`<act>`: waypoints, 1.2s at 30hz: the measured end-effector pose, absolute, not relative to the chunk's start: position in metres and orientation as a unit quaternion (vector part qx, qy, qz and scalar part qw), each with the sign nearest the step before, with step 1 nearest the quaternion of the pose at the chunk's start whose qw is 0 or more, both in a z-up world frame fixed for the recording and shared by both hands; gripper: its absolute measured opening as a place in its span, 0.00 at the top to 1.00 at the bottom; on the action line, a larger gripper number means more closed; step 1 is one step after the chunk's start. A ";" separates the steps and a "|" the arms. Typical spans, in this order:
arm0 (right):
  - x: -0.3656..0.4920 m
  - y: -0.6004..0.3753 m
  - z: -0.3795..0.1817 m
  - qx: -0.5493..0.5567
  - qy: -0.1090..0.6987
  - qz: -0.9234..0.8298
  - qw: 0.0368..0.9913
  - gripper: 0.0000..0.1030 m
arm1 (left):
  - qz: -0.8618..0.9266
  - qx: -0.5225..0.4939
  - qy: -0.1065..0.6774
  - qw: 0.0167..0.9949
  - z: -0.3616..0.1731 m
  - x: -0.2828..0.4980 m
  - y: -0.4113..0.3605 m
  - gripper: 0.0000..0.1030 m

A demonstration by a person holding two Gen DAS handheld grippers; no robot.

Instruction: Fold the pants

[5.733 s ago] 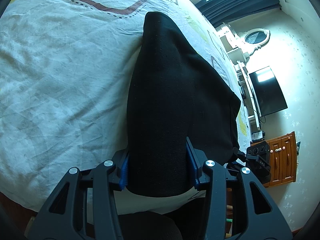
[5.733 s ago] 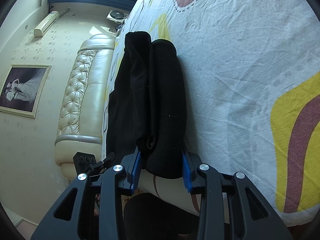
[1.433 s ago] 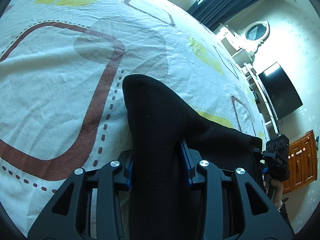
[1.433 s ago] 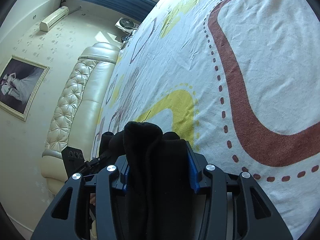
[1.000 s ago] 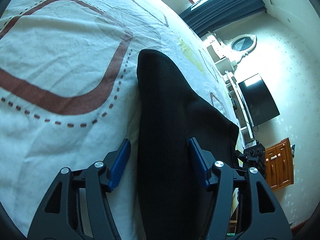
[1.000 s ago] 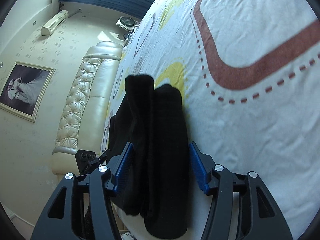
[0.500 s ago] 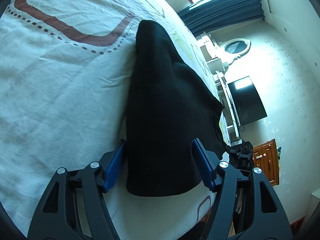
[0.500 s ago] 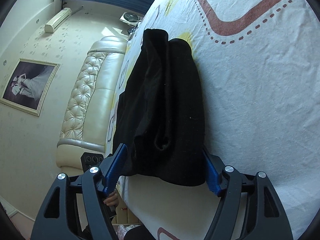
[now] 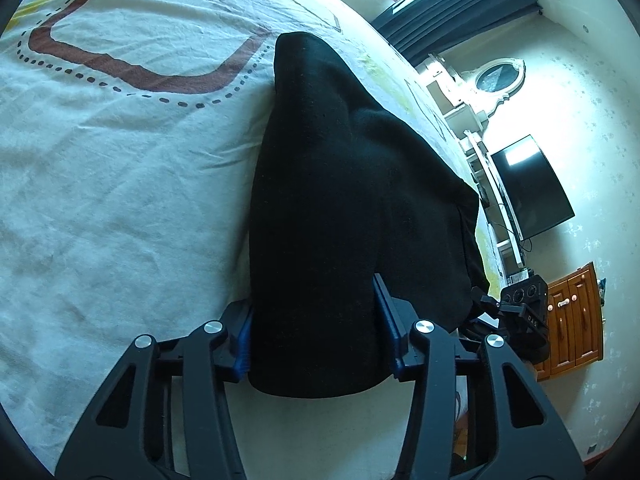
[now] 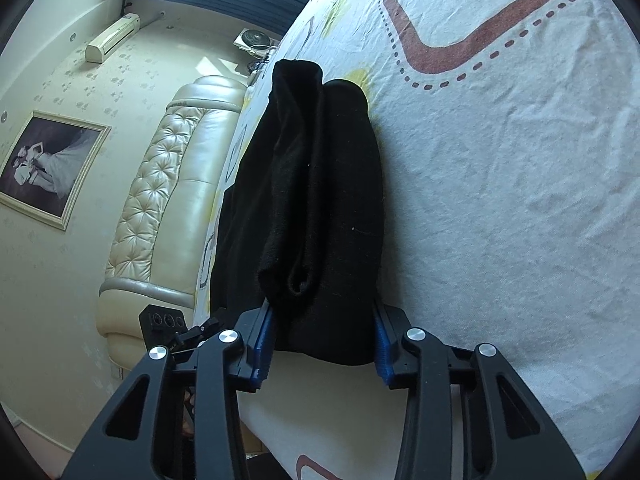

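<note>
The folded black pants [image 9: 340, 180] lie as a long bundle on the white patterned bed sheet [image 9: 120, 160], near the bed's front edge. My left gripper [image 9: 313, 294] straddles their near end, jaws closing, blue pads against the fabric on both sides. In the right wrist view the pants [image 10: 320, 200] show stacked folds with a rolled edge on the left. There my right gripper [image 10: 323, 308] is also closing, its pads touching both sides of that end. Each view catches the other gripper's body at the bundle's far side.
A padded cream headboard [image 10: 160, 200] and a framed picture [image 10: 48, 168] stand beyond the bed. A dark TV [image 9: 528, 188], an oval mirror [image 9: 496, 76] and a wooden cabinet [image 9: 572, 320] line the far wall. Bare sheet [image 10: 500, 200] spreads beside the pants.
Both grippers opened and slid back along the pants toward the bed's near edge. Since half a second ago both pairs of jaws have narrowed onto the pants' near ends.
</note>
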State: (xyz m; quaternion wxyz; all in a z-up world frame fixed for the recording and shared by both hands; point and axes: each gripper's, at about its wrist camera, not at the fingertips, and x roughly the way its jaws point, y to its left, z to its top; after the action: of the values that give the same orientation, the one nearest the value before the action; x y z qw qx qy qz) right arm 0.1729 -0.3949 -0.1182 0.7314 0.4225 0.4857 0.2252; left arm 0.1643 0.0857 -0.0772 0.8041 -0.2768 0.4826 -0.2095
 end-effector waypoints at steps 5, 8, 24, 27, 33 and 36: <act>0.171 -0.398 -0.120 0.422 0.486 0.226 0.731 0.64 | -0.205 -0.273 0.485 0.805 -0.076 0.162 0.085 0.55; 0.169 -0.400 -0.117 0.419 0.486 0.227 0.732 0.65 | -0.203 -0.270 0.486 0.806 -0.075 0.161 0.084 0.55; 0.160 -0.402 -0.115 0.421 0.493 0.229 0.726 0.65 | -0.203 -0.271 0.500 0.797 -0.074 0.157 0.087 0.56; 0.157 -0.402 -0.115 0.420 0.495 0.230 0.725 0.65 | -0.203 -0.271 0.502 0.796 -0.073 0.155 0.088 0.56; 0.147 -0.404 -0.116 0.424 0.501 0.231 0.718 0.65 | -0.206 -0.275 0.508 0.790 -0.074 0.150 0.091 0.56; 0.143 -0.405 -0.117 0.425 0.504 0.231 0.716 0.65 | -0.207 -0.276 0.510 0.788 -0.073 0.150 0.092 0.56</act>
State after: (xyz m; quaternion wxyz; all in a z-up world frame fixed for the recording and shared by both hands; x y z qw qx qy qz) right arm 0.1427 -0.4052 -0.1172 0.7157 0.4249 0.5037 0.2312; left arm 0.1503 0.0917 -0.0731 0.7881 -0.2758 0.5098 -0.2074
